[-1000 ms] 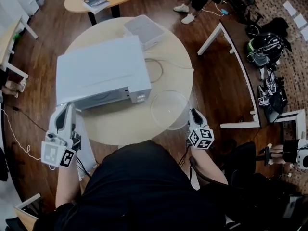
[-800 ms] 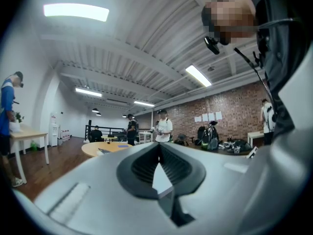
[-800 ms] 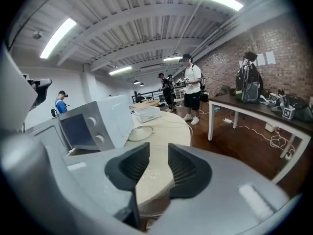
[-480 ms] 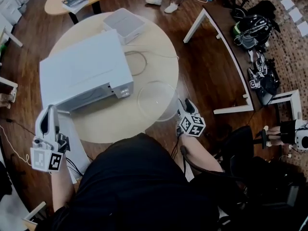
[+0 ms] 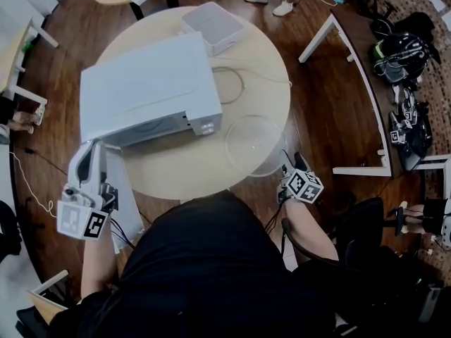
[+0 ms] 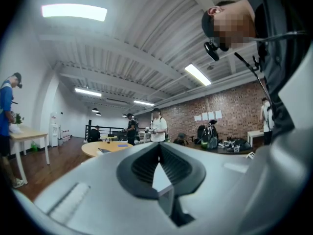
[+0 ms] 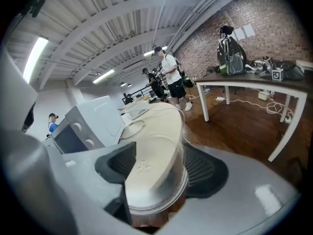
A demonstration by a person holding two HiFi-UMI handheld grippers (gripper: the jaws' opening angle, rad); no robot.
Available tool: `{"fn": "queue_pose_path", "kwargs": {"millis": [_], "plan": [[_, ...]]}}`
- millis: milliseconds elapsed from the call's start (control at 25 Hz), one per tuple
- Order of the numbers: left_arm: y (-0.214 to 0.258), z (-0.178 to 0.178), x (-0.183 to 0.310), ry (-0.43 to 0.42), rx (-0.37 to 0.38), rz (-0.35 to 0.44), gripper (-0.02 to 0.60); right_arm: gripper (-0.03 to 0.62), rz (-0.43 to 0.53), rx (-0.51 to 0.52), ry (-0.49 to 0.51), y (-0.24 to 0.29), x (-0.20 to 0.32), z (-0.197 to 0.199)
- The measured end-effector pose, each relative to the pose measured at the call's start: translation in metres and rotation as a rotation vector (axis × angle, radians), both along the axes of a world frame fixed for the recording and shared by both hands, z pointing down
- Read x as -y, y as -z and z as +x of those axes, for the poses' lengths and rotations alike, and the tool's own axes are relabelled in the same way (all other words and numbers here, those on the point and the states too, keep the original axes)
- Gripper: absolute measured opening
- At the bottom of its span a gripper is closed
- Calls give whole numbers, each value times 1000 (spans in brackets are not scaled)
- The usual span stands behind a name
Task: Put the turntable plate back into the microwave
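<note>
Starting with your right tongs (image 7: 157, 166) (image 5: 290, 163): the jaws have just been opening and now stand wide and released. The near rim of the clear round glass turntable plate (image 7: 149, 177) (image 5: 252, 144) sits between the pads, unpressed. That plate lies flat on the round pale wooden table (image 5: 176, 178), and its near rim juts past the table's edge towards you. Your left tongs (image 6: 157, 150) (image 5: 94, 152) are clenched on nothing, off the table's left edge. Bare tabletop separates the plate from the boxy white microwave (image 5: 144, 94). A thin cable (image 5: 233, 94) loops beyond the plate.
</note>
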State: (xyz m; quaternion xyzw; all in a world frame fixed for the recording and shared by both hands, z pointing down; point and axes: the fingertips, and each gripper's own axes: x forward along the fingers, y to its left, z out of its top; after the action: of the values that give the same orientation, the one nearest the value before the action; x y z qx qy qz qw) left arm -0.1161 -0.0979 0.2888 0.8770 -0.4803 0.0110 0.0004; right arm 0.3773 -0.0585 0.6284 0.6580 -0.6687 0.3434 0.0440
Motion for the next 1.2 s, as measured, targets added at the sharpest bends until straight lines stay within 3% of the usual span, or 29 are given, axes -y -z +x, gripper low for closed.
{"fn": "queue_pose_path", "kwargs": {"millis": [160,560,760,1200], "plan": [[1,4,-2,6,9,-9,3,298,-46,41,16,-20,-4,-3],[5,15,-2,15,50,-23,3,298,-124,200,-102,-66,-6,1],[9,26,-1,1,65,-24,3,298,-112,315,-165,-82,-1,3],[13,47,-2,-11,110,-21,3,298,-140,406,-109,-106,1,-7]]}}
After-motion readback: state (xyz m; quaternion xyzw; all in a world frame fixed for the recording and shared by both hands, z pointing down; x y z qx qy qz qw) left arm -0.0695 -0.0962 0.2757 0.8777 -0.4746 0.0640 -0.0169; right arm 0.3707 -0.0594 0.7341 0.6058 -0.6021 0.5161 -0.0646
